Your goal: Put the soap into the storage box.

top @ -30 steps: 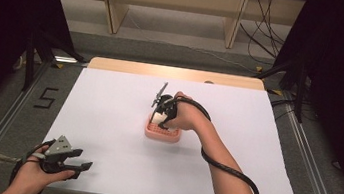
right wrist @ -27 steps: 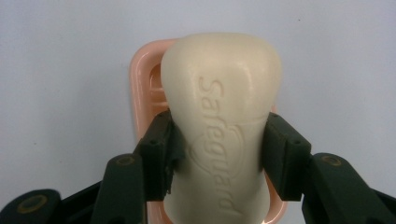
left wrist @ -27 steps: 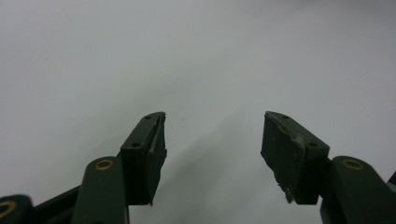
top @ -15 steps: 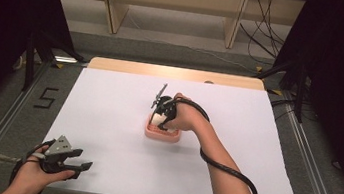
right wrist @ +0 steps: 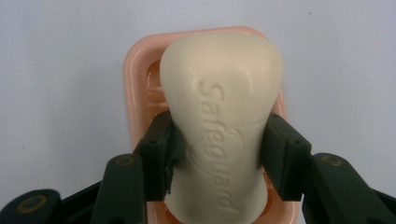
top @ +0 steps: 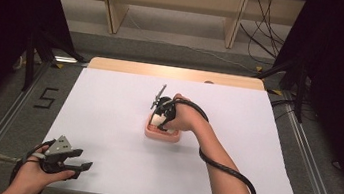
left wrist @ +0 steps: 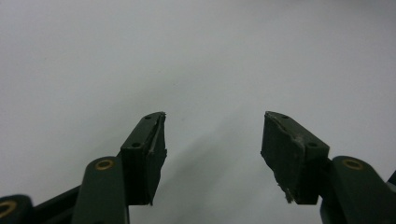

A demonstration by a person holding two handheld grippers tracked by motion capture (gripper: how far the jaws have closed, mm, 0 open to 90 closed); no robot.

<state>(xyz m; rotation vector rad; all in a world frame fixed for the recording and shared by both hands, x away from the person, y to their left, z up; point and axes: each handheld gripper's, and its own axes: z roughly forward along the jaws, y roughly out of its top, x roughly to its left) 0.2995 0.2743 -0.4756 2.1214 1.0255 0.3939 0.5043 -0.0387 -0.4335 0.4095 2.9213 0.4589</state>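
Nothing has moved since before: right claw [right wrist: 219,154] clamps cream soap bar [right wrist: 222,121] over pink plastic dish [right wrist: 135,74], left claw [left wrist: 212,140] apart; next, lower and release.

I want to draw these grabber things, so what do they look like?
Each gripper is black, with two flat, blocky jaws on arms fixed by brass-coloured rivets. The left gripper carries a grey three-cornered plate on top. A thick black cable loops from the right gripper along the bare forearm. No sleeves show.
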